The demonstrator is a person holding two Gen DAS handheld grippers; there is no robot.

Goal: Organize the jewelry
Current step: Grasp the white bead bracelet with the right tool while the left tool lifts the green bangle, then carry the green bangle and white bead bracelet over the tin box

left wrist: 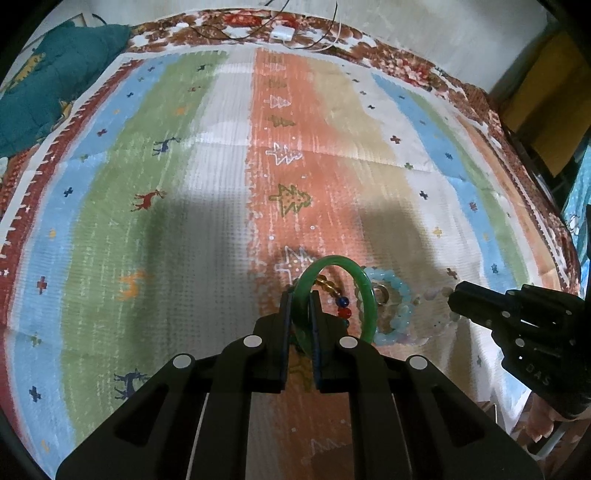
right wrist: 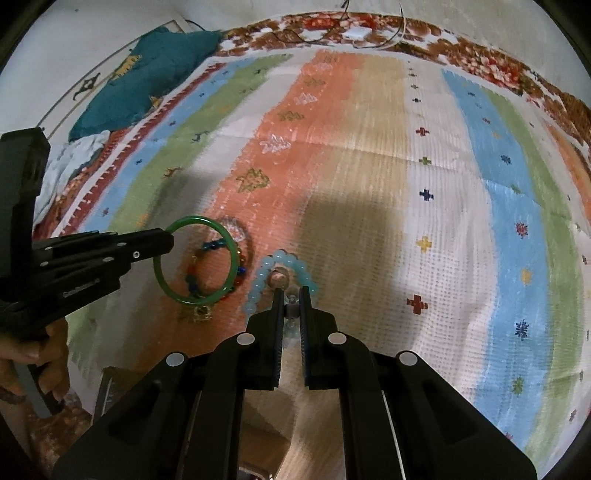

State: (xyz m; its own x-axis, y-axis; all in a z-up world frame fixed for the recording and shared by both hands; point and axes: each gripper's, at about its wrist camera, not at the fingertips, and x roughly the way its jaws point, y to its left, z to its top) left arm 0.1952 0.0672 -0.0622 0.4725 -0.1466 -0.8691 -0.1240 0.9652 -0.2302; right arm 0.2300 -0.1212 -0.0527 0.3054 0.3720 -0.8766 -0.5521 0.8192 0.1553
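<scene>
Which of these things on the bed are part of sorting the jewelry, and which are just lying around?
Part of the job:
green bangle, held in the left gripper
light blue bead bracelet, at the right gripper
multicolored bead bracelet

Lying about:
teal quilt
white charger and cables
striped mat

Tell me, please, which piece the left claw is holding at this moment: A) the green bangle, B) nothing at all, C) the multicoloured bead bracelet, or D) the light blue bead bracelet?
A: the left claw is shut on the rim of the green bangle, which the right wrist view shows held out over the multicoloured bead bracelet on the cloth.
</scene>
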